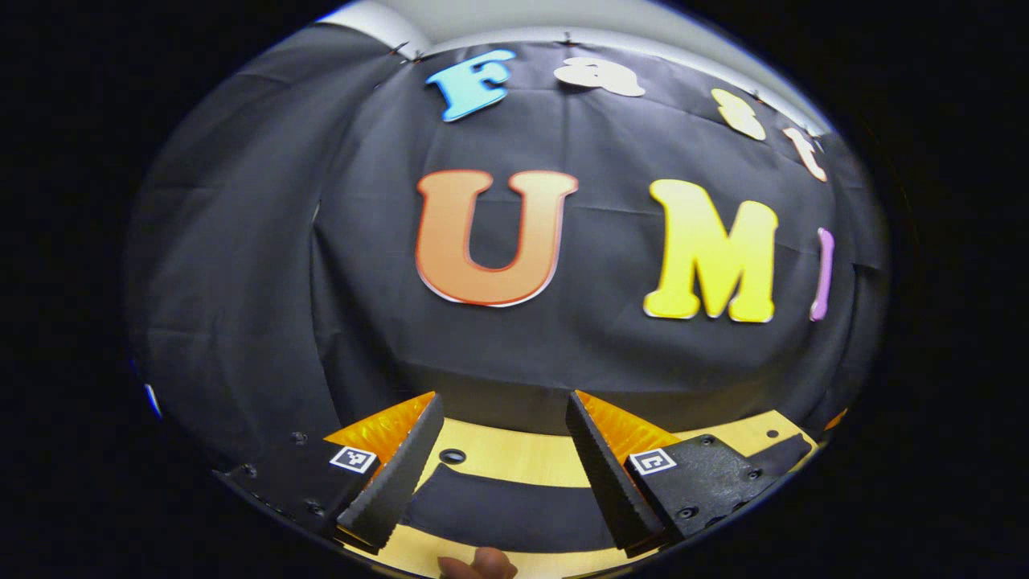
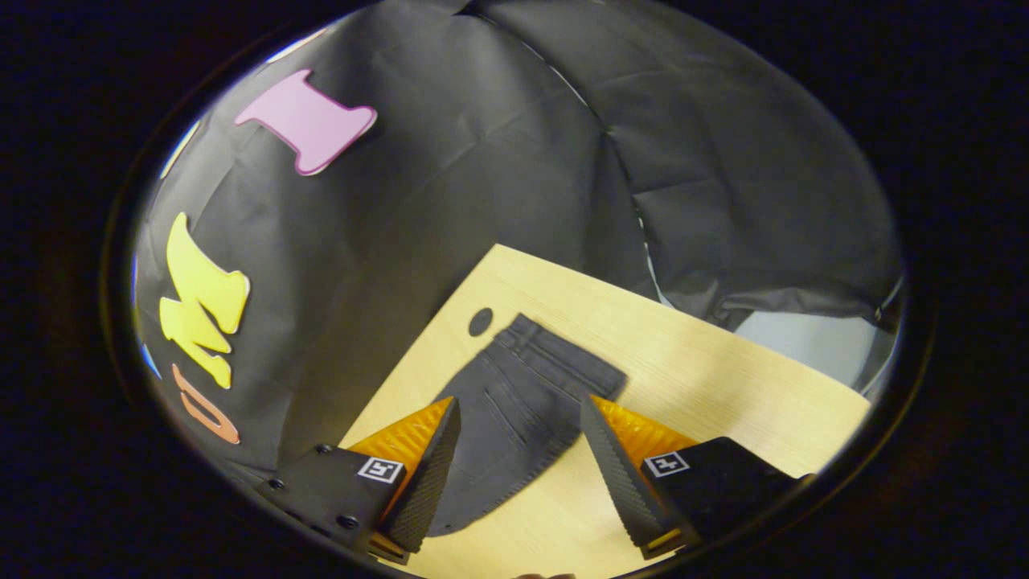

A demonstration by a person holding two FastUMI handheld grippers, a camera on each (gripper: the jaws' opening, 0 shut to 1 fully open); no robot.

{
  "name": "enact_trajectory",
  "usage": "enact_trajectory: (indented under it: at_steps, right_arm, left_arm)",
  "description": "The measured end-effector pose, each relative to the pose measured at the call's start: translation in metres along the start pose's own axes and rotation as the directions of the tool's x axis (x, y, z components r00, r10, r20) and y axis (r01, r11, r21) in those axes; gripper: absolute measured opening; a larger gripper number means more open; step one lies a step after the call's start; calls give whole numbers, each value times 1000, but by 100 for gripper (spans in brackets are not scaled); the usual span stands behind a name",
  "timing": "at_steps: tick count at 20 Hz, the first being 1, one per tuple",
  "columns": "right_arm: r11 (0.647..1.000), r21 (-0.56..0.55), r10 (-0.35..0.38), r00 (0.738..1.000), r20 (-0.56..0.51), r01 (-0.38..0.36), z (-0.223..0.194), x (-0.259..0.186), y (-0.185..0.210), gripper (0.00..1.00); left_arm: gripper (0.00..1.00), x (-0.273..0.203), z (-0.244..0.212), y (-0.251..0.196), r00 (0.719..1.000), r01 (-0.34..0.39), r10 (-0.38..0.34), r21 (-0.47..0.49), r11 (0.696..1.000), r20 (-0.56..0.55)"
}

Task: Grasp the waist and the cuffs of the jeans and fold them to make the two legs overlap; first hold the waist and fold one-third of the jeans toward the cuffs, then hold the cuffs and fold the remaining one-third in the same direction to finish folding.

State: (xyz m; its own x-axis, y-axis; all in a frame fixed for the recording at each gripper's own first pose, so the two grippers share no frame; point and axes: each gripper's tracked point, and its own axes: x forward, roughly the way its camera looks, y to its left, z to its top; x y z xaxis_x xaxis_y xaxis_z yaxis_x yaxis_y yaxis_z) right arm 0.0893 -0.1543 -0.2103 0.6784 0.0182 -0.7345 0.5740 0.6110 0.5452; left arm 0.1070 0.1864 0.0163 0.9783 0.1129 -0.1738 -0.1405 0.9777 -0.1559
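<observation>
In the right gripper view the jeans [image 2: 514,402] lie flat on a pale wood-grain surface [image 2: 723,378], dark charcoal denim with stitched seams and a banded waist end pointing toward the black cloth wall [image 2: 450,161]; a small dark round hole [image 2: 480,322] marks the surface just beside that end. The right claw [image 2: 518,466] hangs above them, spread wide and empty, its ribbed black pads backed by orange wedges. In the left gripper view the left claw [image 1: 502,462] is likewise wide and empty, with a dark strip of the jeans [image 1: 506,507] between its fingers and a fingertip [image 1: 482,564] at the bottom edge.
</observation>
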Motion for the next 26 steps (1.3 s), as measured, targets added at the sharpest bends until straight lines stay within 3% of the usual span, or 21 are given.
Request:
enact_trajectory:
  at_steps: [3, 8, 11, 12, 13, 14, 15, 16, 17, 18, 19, 20, 22, 24, 26]
  right_arm:
    - [996, 66, -53, 997, -62, 57, -17, 13, -32, 93]
    - [979, 196, -29, 990, -141, 56, -30, 23, -32, 93]
    - [961, 268, -20, 988, -153, 61, -27, 29, -32, 85]
    - [956, 285, -18, 988, -155, 62, -26, 32, -32, 93]
    - [954, 291, -27, 986, -163, 75, -25, 35, -33, 85]
    - [951, 302, -19, 986, -167, 69, -23, 45, -30, 85]
    - [947, 315, -8, 986, -168, 61, -23, 53, -26, 88]
    - [942, 331, 3, 987, -161, 51, -22, 63, -20, 84]
    - [937, 348, 11, 988, -151, 43, -21, 66, -17, 87]
    - [933, 359, 20, 990, -142, 32, -20, 66, -16, 87]
    - [932, 360, 18, 991, -135, 33, -21, 70, -17, 84]
    - [933, 358, 11, 991, -133, 37, -22, 73, -19, 81]
    - [933, 358, 0, 991, -130, 47, -22, 77, -22, 61]
    - [941, 332, -12, 991, -136, 58, -25, 80, -24, 56]
    - [949, 311, -4, 991, -133, 46, -24, 83, -24, 31]
  left_arm:
    - [98, -27, 0, -31, 999, 47, -46, -14, 999, 15]
    - [99, -73, -7, -64, 998, 69, -69, -38, 997, -10]
    - [98, -89, -5, -76, 996, 82, -82, 26, 996, -20]
    - [98, -92, -1, -80, 996, 91, -90, 48, 995, -12]
    - [98, -95, 3, -83, 995, 101, -101, 63, 993, -8]
    - [99, -97, 6, -86, 994, 107, -107, 65, 992, -4]
    - [88, -99, 6, -88, 993, 114, -114, 57, 992, -7]
    - [88, -99, 4, -90, 993, 118, -117, 52, 992, -17]
    - [99, -101, 2, -92, 993, 119, -117, 53, 991, -25]
    - [99, -102, 2, -92, 993, 117, -116, 60, 991, -31]
    - [91, -103, 2, -93, 993, 119, -116, 65, 991, -35]
    - [93, -103, 3, -92, 992, 119, -117, 70, 990, -38]
    - [99, -103, 3, -92, 992, 122, -118, 75, 990, -45]
    - [99, -101, 4, -93, 992, 122, -118, 75, 990, -50]
    - [100, -100, 3, -94, 991, 122, -119, 68, 990, -56]
